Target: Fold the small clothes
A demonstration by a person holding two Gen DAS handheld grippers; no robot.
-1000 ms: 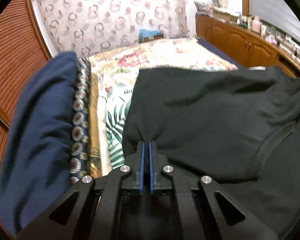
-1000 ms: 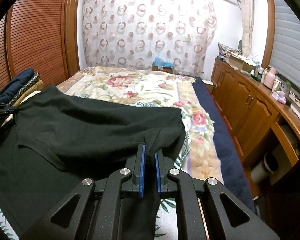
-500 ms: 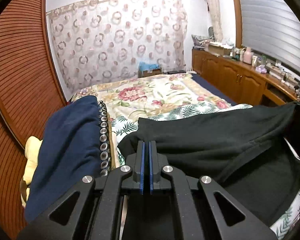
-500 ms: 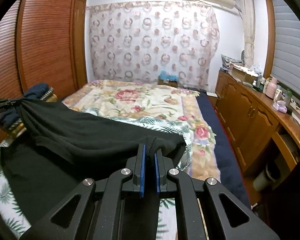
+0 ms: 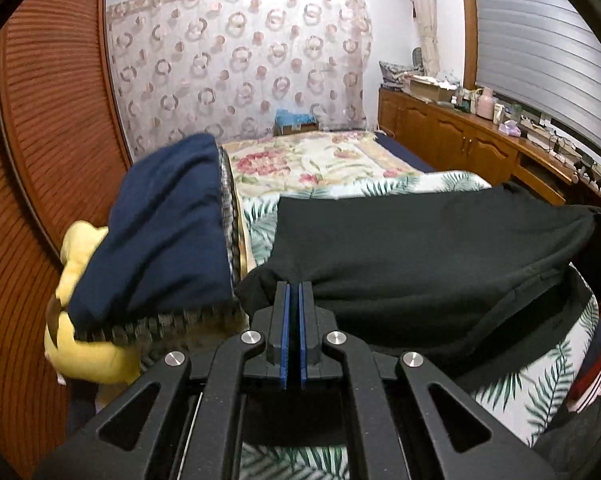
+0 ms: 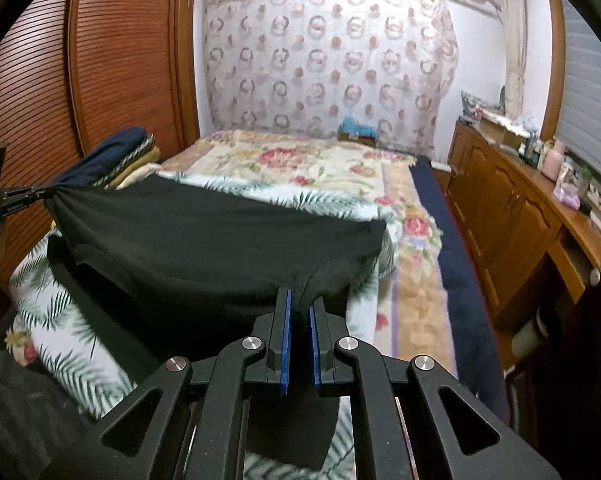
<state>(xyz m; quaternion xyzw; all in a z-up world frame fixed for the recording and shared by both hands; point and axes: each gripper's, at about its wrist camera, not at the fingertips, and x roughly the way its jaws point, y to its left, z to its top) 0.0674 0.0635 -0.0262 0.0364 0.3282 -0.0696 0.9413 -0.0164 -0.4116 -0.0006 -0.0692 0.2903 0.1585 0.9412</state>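
A black garment (image 5: 420, 248) hangs stretched between my two grippers above the bed. My left gripper (image 5: 293, 286) is shut on one corner of it, the cloth pinched between the blue pads. My right gripper (image 6: 299, 294) is shut on the opposite corner of the black garment (image 6: 220, 240). In the right wrist view the left gripper (image 6: 46, 194) shows at the far left, pulling the cloth taut. Part of the garment droops below the raised fold onto the palm-leaf sheet (image 6: 60, 316).
A pile of folded clothes, navy cloth (image 5: 168, 232) on top and yellow cloth (image 5: 84, 352) beneath, sits left of the garment beside the slatted wardrobe door (image 5: 40, 160). A floral bedspread (image 6: 300, 160) covers the bed. Wooden cabinets (image 6: 512, 208) with clutter line the right wall.
Both grippers have drawn back toward the near end of the bed with the black garment held between them. More of the palm-leaf sheet and the yellow cloth now show.
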